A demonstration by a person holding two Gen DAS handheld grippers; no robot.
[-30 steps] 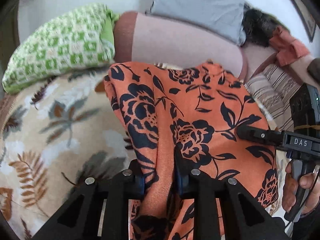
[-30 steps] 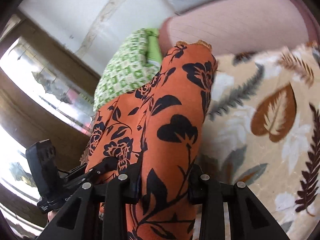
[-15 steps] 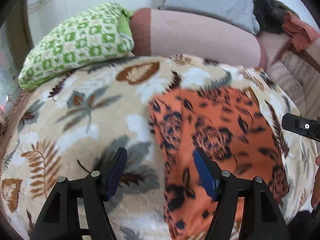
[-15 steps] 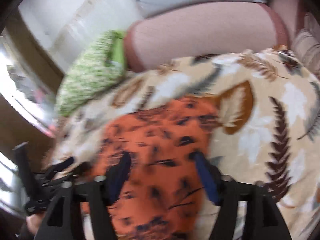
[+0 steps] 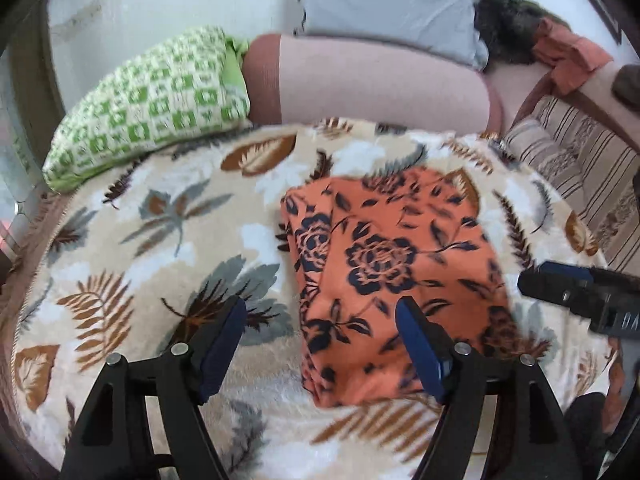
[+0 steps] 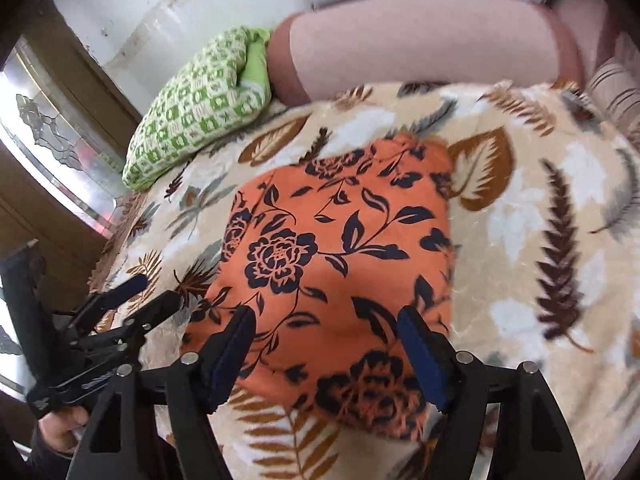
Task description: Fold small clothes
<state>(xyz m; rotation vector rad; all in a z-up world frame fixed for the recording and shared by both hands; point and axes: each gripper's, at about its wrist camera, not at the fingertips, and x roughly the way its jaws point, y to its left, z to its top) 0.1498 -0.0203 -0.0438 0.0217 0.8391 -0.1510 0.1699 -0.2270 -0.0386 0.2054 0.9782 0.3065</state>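
Just released: orange floral garment (image 5: 394,276) now folded flat on the leaf-print blanket (image 5: 160,240) below the green pillow (image 5: 152,108), left gripper (image 5: 320,344) and right gripper (image 6: 326,354) both spread and empty, so fold likely finished.

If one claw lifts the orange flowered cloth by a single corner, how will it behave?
The orange flowered cloth will probably droop and unfold: it is thin, soft fabric lying in loose layers, with a fold visible along its left edge in the left wrist view. It looks light for its size. It may drag rather than slide on the fuzzy leaf-print blanket.
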